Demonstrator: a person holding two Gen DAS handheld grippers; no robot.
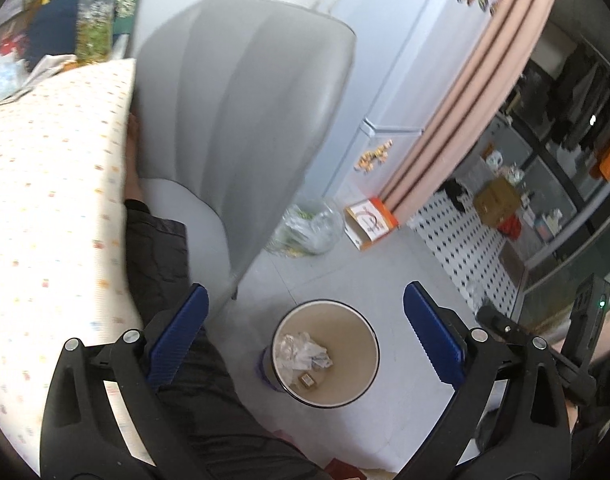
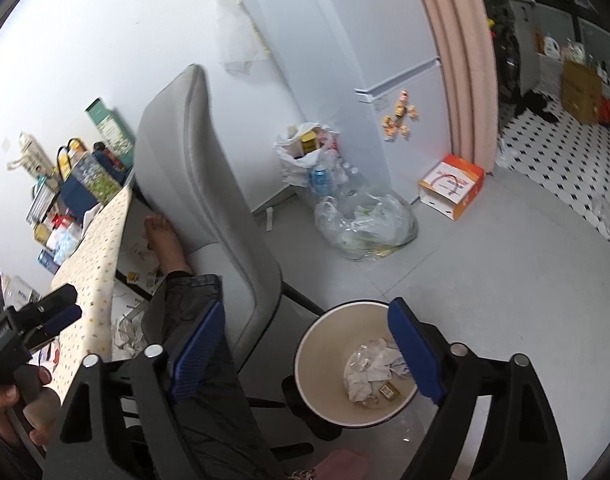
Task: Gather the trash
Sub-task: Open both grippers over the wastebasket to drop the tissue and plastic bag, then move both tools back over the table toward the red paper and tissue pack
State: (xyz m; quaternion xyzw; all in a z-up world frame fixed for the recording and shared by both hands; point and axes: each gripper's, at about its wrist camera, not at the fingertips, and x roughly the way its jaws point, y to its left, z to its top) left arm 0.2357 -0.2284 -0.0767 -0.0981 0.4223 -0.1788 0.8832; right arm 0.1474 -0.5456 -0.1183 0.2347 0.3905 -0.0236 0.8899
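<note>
A round waste bin [image 1: 355, 340] with a beige inside and a dark rim stands on the grey floor. In it lie crumpled paper and plastic [image 1: 301, 352] and a small brown box [image 1: 308, 380]. My left gripper [image 1: 307, 336] hangs above the bin, open, with nothing between its blue pads. In the right wrist view the same bin [image 2: 325, 356] sits low, with the trash [image 2: 369, 368] at its bottom. My right gripper [image 2: 307, 354] is also open and empty over the bin's near rim. Torn paper scraps [image 2: 131, 328] lie on the floor under the table.
A grey chair [image 2: 197, 180] stands left of the bin beside a table with a dotted cloth [image 2: 93, 280]; a person's leg [image 2: 193, 320] and bare foot rest between them. A clear plastic bag [image 2: 365, 220], an orange-white box [image 2: 451, 184] and a fridge [image 2: 385, 60] stand farther back.
</note>
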